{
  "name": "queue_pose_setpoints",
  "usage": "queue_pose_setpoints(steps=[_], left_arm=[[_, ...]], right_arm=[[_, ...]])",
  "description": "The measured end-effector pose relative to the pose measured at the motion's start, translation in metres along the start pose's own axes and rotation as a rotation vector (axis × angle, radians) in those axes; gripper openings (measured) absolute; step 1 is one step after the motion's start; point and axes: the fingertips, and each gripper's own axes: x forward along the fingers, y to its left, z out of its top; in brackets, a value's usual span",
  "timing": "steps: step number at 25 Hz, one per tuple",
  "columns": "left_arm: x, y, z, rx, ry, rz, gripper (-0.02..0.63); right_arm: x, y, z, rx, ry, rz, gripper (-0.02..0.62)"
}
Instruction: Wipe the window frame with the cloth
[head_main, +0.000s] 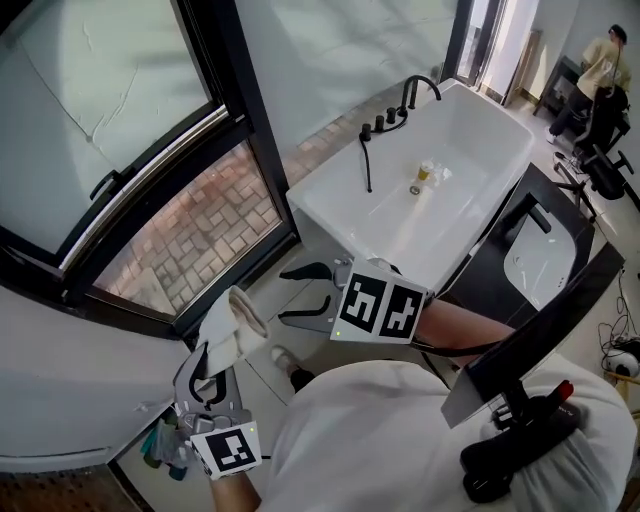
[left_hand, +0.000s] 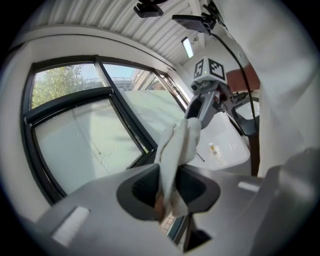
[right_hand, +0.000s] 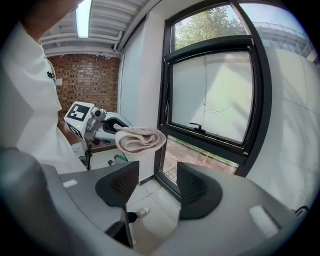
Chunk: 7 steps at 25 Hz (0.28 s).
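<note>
White shirt (head_main: 400, 440), grey left hand-held gripper (head_main: 210, 362) and right hand-held gripper (head_main: 285, 295) with black jaws, white cubes (head_main: 380, 303) with black square markers

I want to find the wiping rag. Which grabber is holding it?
The left gripper: its jaws are shut on the white cloth, while the right gripper stands open with nothing between its jaws.

A strip of open floor (head_main: 262, 285) is left between the window frame (head_main: 243, 110) and the tub (head_main: 470, 150). Both tongs are held over it, apart from the frame. The cloth (head_main: 235, 322), pinched in the left tongs (head_main: 213, 358), is nearest the frame's lower bar. The right tongs (head_main: 283, 295) gape beside the tub's corner, by which the way right of the frame is narrowed. A handle (head_main: 105, 183) juts inside the frame. Below the frame, passage is blocked by white wall (head_main: 70, 375).
</note>
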Motion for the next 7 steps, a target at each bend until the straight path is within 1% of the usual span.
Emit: queue_pose_setpoints(steps=[7], left_arm=[[0.000, -0.006, 0.002, -0.019, -0.017, -0.014, 0.106]], right_arm=[[-0.001, 0.004, -0.011, 0.014, 0.029, -0.006, 0.241]])
